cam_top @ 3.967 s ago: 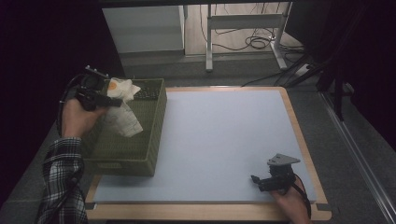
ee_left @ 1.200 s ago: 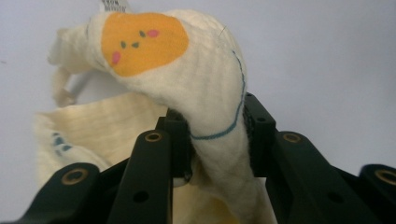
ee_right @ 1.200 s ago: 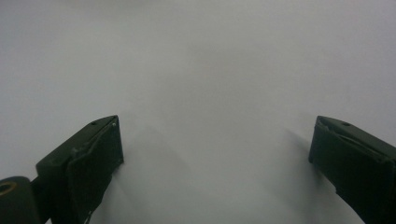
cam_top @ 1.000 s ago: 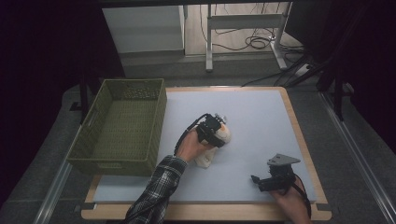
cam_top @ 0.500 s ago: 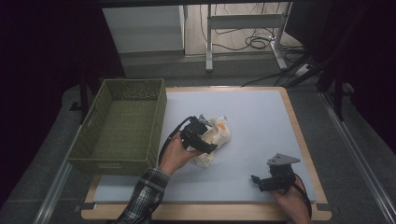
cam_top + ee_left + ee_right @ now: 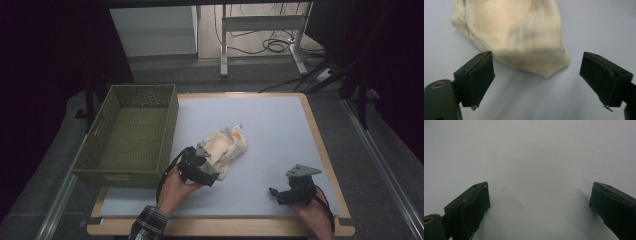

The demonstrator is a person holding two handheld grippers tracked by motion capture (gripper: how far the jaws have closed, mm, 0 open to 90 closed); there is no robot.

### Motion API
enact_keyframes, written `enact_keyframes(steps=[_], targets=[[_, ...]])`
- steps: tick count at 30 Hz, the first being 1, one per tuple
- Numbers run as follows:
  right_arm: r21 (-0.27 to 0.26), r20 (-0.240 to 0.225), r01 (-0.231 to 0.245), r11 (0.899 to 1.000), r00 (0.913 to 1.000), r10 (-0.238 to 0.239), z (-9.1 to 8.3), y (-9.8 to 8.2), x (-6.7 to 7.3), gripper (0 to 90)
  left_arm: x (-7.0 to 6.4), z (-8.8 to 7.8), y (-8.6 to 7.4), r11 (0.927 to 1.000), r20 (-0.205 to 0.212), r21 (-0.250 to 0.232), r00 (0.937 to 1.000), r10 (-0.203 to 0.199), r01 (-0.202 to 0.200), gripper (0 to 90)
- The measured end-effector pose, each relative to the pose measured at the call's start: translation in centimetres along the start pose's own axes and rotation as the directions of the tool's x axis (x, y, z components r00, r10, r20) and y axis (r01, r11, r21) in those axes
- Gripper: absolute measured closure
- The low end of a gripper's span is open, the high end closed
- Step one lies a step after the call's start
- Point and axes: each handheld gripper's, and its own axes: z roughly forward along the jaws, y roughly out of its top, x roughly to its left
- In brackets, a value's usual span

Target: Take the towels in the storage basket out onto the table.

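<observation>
A crumpled cream cloth (image 6: 226, 147) with an orange spot lies on the pale blue mat (image 6: 270, 125), right of the basket. My left gripper (image 6: 210, 174) sits at its near-left edge, held by a hand in a plaid sleeve. Its jaws have just been opening and now stand wide apart. In the left gripper view the cloth (image 6: 516, 37) lies just ahead of the left gripper (image 6: 536, 75); its near corner reaches into the gap and neither pad touches it. My right gripper (image 6: 274, 192) rests open near the front right of the mat, with bare mat before the right gripper (image 6: 539, 202).
A green woven basket (image 6: 120, 175) stands along the left side of the table and looks empty. The table's wooden rim (image 6: 320, 145) frames the mat. Beyond the far edge are desk legs and cables on the floor.
The left hand drew back toward the front left, away from the cloth, and its jaws widened. The cloth stays spread on the mat. The right gripper has not moved.
</observation>
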Motion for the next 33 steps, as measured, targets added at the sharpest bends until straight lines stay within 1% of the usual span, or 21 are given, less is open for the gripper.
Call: enact_keyframes(steps=[3,5,8,11,12,14,15,16,18,21,23,24,27,30,33], targets=[[0.003,0.001,0.003,1.000,1.0000,-0.003,0.0,0.0,0.0,3.3,-0.2,0.1,-1.0,1.0000,-0.007,0.001,0.9999,-0.008,0.008,9.5],[0.004,0.001,0.002,1.000,1.0000,-0.002,0.0,0.0,0.0,3.3,-0.5,0.2,-2.1,1.0000,-0.002,0.002,1.0000,-0.009,0.009,9.4],[0.013,0.003,-0.004,1.000,1.0000,0.004,0.0,0.2,0.0,3.7,-0.9,0.4,-3.3,1.0000,-0.020,0.003,0.9998,-0.009,0.010,8.7],[0.021,0.003,-0.002,1.000,1.0000,0.002,-0.1,0.5,0.0,9.1,-1.0,0.4,-4.2,0.9999,-0.029,-0.003,0.9995,-0.012,0.012,8.7],[0.020,-0.008,-0.003,1.000,1.0000,0.003,0.0,0.7,-0.1,10.2,-0.9,0.5,-4.5,0.9999,-0.032,-0.005,0.9994,-0.016,0.015,8.7],[0.021,-0.015,-0.002,1.000,0.9999,0.002,0.0,1.1,-0.1,13.2,-0.8,0.7,-5.0,0.9997,-0.043,-0.008,0.9988,-0.022,0.022,8.8],[0.022,-0.020,0.001,1.000,0.9998,0.000,0.1,1.3,0.0,14.6,-0.6,0.8,-5.2,0.9992,-0.033,-0.018,0.9988,-0.035,0.034,8.7],[0.016,-0.031,0.004,1.000,0.9995,-0.003,0.2,1.7,0.0,17.0,-0.4,0.8,-5.4,0.9985,-0.022,-0.030,0.9987,-0.047,0.046,8.6],[0.008,-0.055,0.005,1.000,0.9985,-0.005,0.6,2.4,0.0,23.0,-0.3,0.9,-5.5,0.9983,-0.024,-0.044,0.9989,-0.041,0.040,8.2],[0.005,-0.081,0.016,1.000,0.9966,-0.015,1.2,3.4,0.2,34.2,-0.3,1.1,-6.0,0.9957,-0.021,-0.087,0.9992,-0.034,0.032,7.2],[0.010,-0.104,0.034,0.999,0.9941,-0.033,1.7,4.3,0.2,40.4,-0.3,1.1,-6.0,0.9956,-0.021,-0.088,0.9992,-0.034,0.032,7.2],[0.010,-0.110,0.035,0.999,0.9933,-0.033,2.0,4.7,0.3,43.9,-0.3,1.1,-6.0,0.9957,-0.021,-0.087,0.9992,-0.034,0.032,7.2],[0.010,-0.157,0.039,0.999,0.9869,-0.037,2.9,6.2,0.4,54.1,-0.3,1.1,-6.0,0.9956,-0.022,-0.089,0.9992,-0.034,0.032,7.3],[-0.003,-0.173,0.052,0.999,0.9835,-0.051,4.0,7.9,0.5,59.8,-0.3,1.1,-6.0,0.9955,-0.023,-0.090,0.9991,-0.034,0.032,7.3],[-0.006,-0.171,0.058,0.998,0.9836,-0.058,4.9,9.2,0.6,60.8,-0.3,1.1,-6.0,0.9954,-0.024,-0.090,0.9991,-0.034,0.032,7.3]])
